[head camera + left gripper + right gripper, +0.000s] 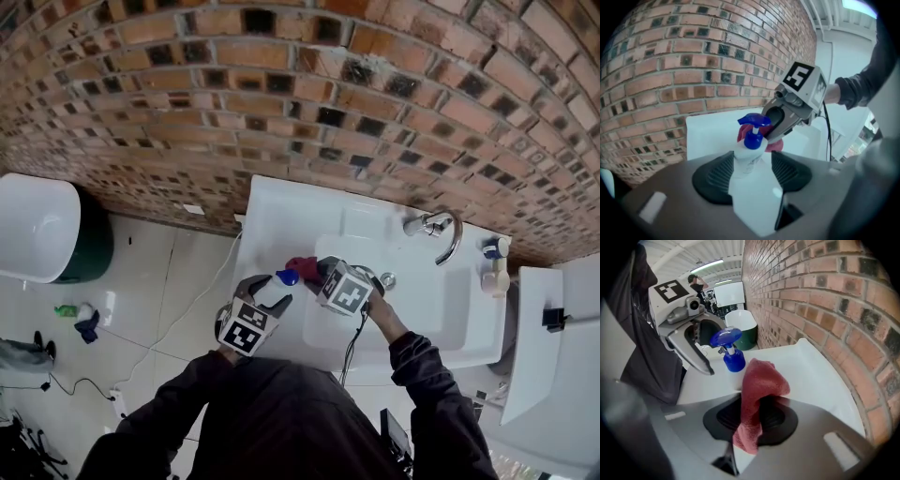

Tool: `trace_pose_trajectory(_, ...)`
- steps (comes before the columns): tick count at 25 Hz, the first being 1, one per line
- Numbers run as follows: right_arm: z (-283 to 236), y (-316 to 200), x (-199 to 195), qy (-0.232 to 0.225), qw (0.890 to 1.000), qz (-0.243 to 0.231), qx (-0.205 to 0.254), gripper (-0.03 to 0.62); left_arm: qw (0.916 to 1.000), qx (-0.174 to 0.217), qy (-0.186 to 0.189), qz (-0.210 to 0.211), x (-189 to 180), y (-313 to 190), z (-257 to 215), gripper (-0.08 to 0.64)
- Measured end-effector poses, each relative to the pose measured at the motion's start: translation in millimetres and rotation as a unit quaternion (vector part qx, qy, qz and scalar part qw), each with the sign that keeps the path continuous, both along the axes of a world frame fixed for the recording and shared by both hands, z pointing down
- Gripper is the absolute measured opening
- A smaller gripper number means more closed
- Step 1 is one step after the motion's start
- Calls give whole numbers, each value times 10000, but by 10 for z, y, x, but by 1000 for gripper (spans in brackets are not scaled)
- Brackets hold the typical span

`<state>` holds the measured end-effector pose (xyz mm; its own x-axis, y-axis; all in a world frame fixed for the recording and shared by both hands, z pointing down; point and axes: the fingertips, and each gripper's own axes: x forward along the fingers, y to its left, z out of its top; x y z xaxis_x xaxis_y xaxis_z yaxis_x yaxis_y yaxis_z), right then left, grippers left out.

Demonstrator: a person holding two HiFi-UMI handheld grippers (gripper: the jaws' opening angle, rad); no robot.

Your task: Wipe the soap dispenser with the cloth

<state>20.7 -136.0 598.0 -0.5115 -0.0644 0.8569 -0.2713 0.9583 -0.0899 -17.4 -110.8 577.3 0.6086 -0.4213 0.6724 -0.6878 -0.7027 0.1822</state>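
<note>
Beside the basin, on the left ledge of the white ceramic sink (272, 216) and before the red brick wall (281, 84), the white plastic soap dispenser with blue pump head (749, 153) stands upright. Left gripper (752, 172): fingers (715, 177) released and set apart, with the dispenser's body standing between them, nearer the left pad and with a gap at the right pad. Right gripper (751, 420): fingers (783, 416) clenched on the red terry cloth (759, 380), which is pinched at mid-length, one end rising in a fold above the pads and the other hanging below. Seen from the left gripper view, the cloth lies just behind the pump head; whether they touch cannot be told. Curved chrome tap (439, 230) at the sink's far side, well apart from both grippers
</note>
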Motion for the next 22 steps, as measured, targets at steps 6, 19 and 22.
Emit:
trace_pose_trajectory(6, -35, 215, -61, -43, 9998, -60, 195, 69, 9983, 1, 55, 585, 51, -44, 35, 296)
trace_pose_trajectory(19, 4, 379, -71, -452, 9946, 893, -270, 69, 9912, 120, 156, 1312, 114, 33, 30, 348)
trace_pose_trajectory(22, -123, 162, 116, -760, 9839, 1576, -378, 69, 9888, 265, 76, 1465, 114, 70, -9, 348)
